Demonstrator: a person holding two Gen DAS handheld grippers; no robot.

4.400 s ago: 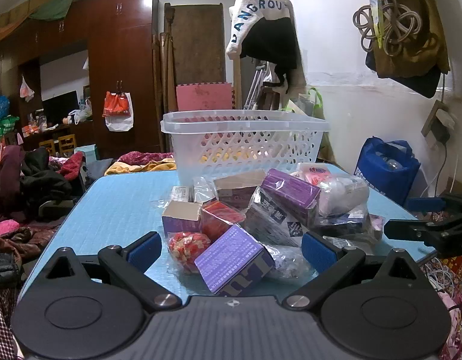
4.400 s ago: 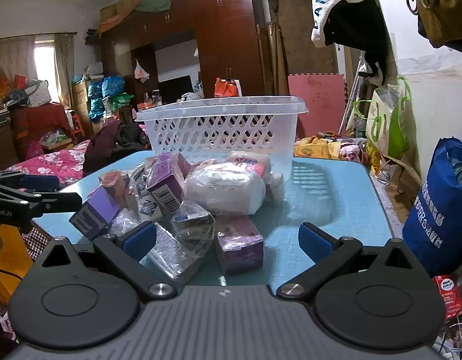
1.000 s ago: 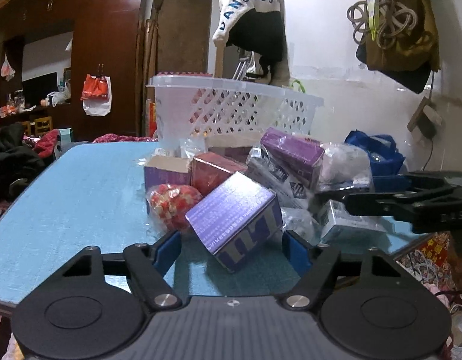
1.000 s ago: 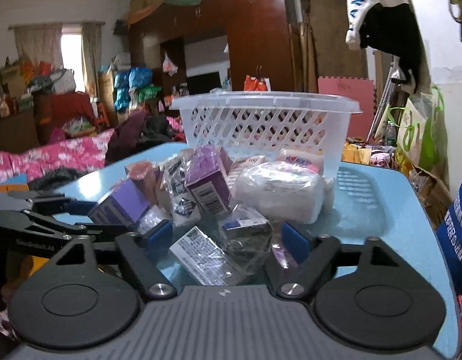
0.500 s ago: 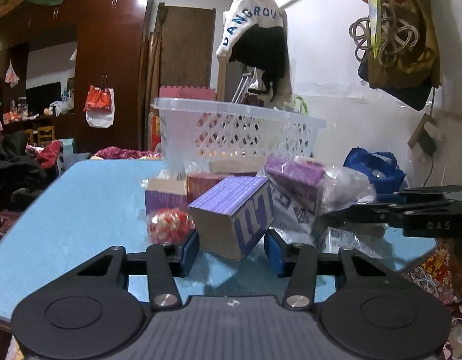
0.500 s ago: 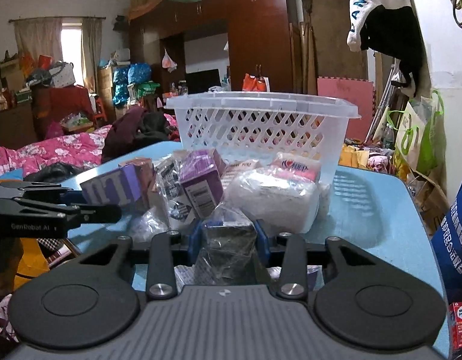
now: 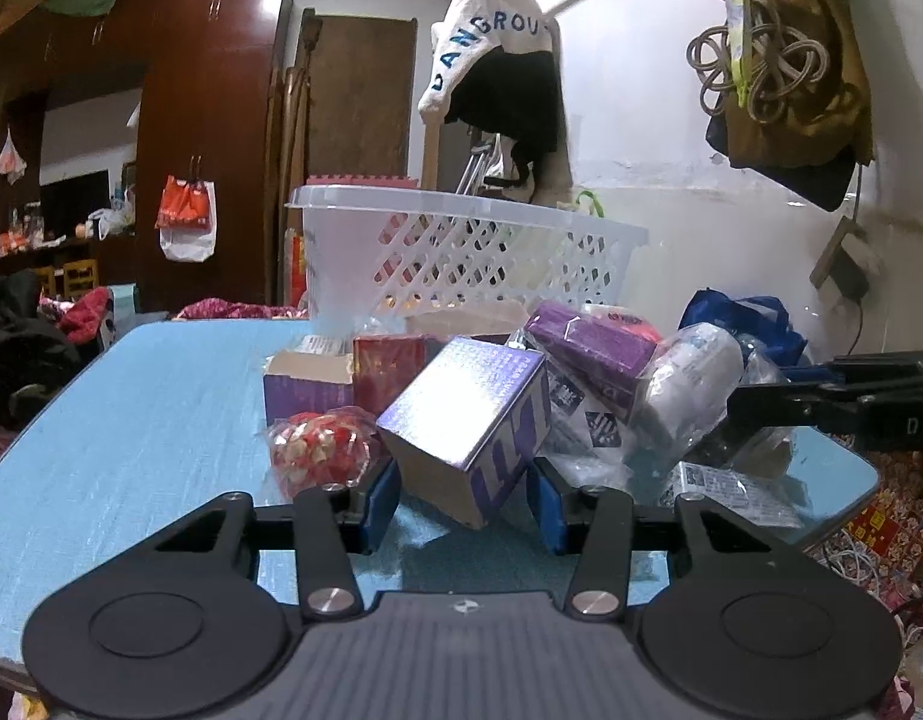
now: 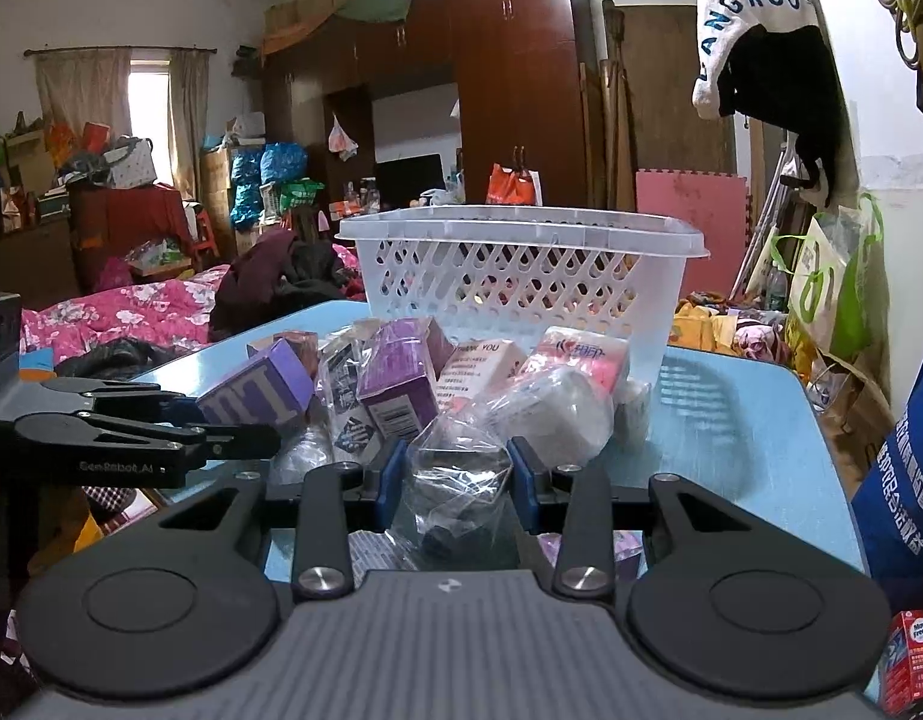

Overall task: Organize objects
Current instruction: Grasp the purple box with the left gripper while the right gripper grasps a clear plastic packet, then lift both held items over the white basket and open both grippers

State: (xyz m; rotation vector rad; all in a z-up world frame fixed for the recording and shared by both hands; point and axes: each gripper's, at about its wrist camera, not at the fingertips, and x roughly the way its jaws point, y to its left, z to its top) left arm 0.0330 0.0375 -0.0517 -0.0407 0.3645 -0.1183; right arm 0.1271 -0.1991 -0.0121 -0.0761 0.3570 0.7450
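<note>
My left gripper (image 7: 464,501) is shut on a purple box (image 7: 467,429) and holds it tilted, a little above the blue table (image 7: 131,420). My right gripper (image 8: 455,480) is shut on a clear plastic packet (image 8: 455,474) with something dark inside. Behind both lies a pile of boxes and wrapped packets (image 8: 491,384). A white plastic basket (image 8: 521,276) stands at the far side of the table; it also shows in the left wrist view (image 7: 461,252). Each gripper shows in the other's view, the left one (image 8: 131,432) holding the purple box (image 8: 257,390).
A red and white wrapped sweet packet (image 7: 320,450) lies next to the left fingers. A flat printed packet (image 7: 725,489) lies near the table's right edge. A blue bag (image 8: 905,456) stands on the floor to the right. Clothes and clutter surround the table.
Both grippers closed on their objects over the last second. Since then each has lifted its object slightly, and the purple box now sits tilted in the left jaws.
</note>
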